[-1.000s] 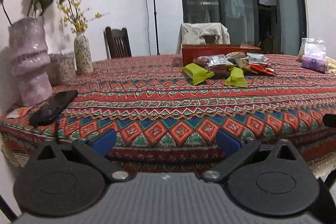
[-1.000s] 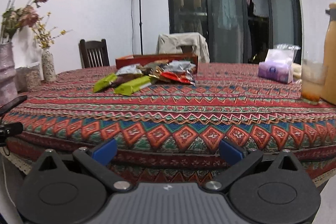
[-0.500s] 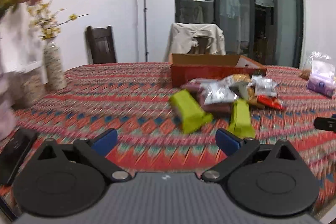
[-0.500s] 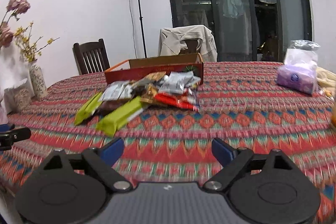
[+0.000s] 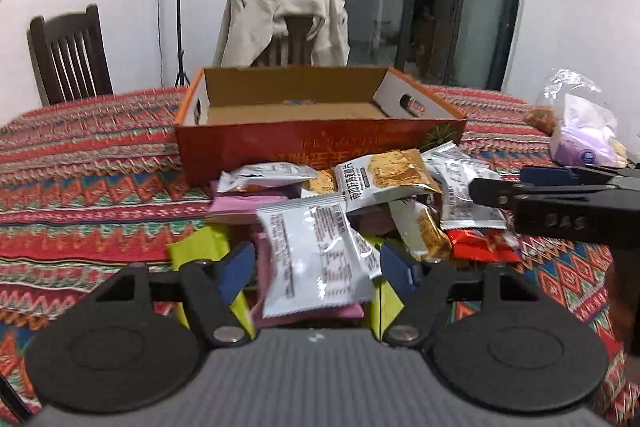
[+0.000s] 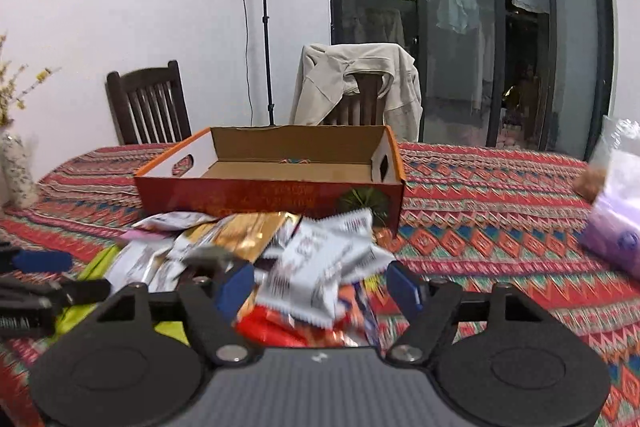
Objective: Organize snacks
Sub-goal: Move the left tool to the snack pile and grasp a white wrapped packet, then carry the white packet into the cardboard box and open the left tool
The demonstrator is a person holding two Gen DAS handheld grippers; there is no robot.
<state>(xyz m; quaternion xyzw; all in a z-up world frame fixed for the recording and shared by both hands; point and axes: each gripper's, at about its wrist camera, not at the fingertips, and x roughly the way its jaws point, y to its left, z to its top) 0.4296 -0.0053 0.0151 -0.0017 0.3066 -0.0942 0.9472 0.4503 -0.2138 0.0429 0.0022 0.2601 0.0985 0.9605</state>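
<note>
A pile of snack packets [image 5: 348, 211] lies on the patterned tablecloth in front of an open orange cardboard box [image 5: 316, 123], which looks empty inside. My left gripper [image 5: 316, 267] is open, its blue pads either side of a silver packet [image 5: 316, 259] at the pile's near edge. My right gripper [image 6: 320, 287] is open around another silver packet [image 6: 324, 267] on the pile [image 6: 240, 247]. The box [image 6: 272, 183] stands just behind. The right gripper also shows from the side in the left wrist view [image 5: 560, 195].
A purple tissue pack in a clear bag [image 5: 580, 131] sits on the table to the right. Two chairs [image 6: 148, 103] stand behind the table, one draped with a beige jacket [image 6: 360, 83]. A light stand [image 6: 264, 27] and glass doors are beyond.
Both grippers have moved forward over the table from its near edge to the snack pile. The vases and phone at the left have dropped out of the left view.
</note>
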